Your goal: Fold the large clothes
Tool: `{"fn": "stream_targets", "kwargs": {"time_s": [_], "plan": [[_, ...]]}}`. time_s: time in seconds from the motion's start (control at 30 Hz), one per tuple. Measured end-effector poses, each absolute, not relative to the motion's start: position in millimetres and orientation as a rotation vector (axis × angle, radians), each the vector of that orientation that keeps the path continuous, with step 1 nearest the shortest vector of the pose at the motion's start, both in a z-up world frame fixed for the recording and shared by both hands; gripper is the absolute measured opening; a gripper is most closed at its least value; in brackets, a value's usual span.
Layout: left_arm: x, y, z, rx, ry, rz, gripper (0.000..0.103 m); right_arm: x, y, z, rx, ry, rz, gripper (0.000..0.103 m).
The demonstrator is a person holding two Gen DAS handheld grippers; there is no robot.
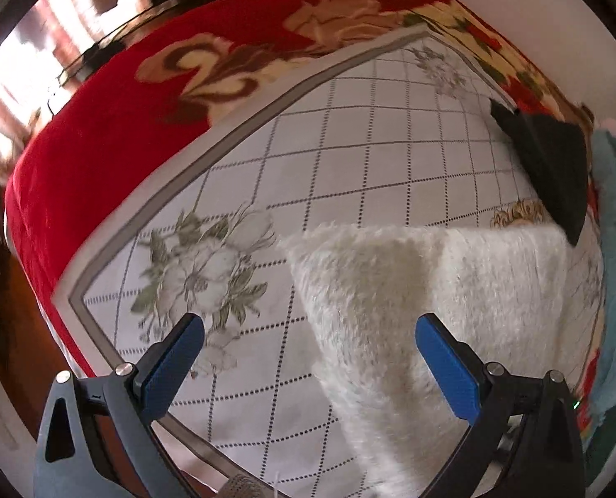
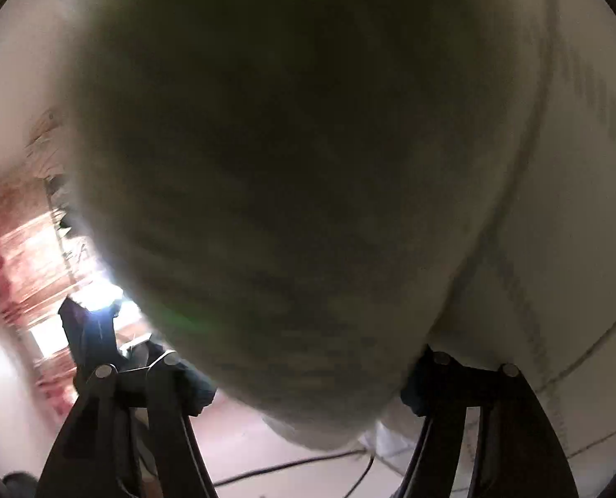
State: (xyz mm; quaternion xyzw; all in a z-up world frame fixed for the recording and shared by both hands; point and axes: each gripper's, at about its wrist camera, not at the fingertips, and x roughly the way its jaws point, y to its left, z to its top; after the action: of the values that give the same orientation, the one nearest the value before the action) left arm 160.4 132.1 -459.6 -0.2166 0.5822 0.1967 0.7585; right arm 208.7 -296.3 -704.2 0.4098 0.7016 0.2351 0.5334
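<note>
Lying between the left gripper's released fingers: fluffy white garment; right fingers' state unclear.

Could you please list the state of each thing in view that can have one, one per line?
White fluffy garment: lying on the bed, partly folded, ungripped.
Left gripper: open, above the garment, empty.
Right gripper: fingertips hidden by close, dark cloth; state unclear.
Checked sheet: spread flat.
Black cloth: lying at the sheet's edge.
</note>
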Motion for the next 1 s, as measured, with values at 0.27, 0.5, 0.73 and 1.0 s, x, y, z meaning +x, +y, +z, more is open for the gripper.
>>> {"fn": "stream_targets", "kwargs": {"time_s": [0.27, 0.5, 0.73, 1.0], "plan": [[198, 113, -460, -0.416, 1.286, 0.34, 0.103, 358, -318, -664, 0.69, 1.625, 0.484, 0.076], [249, 100, -502, -0.442, 1.329, 0.194, 0.103, 366, -319, -705, 0.791, 1.732, 0.667, 0.088], [292, 90, -551, -0.437, 1.398, 0.083, 0.103, 369, -262, -735, 0.872, 1.707, 0.822, 0.096], [308, 99, -565, -0.525, 1.408, -0.003, 0.103, 377, -213, -726, 0.914, 1.639, 0.796, 0.063]]}}
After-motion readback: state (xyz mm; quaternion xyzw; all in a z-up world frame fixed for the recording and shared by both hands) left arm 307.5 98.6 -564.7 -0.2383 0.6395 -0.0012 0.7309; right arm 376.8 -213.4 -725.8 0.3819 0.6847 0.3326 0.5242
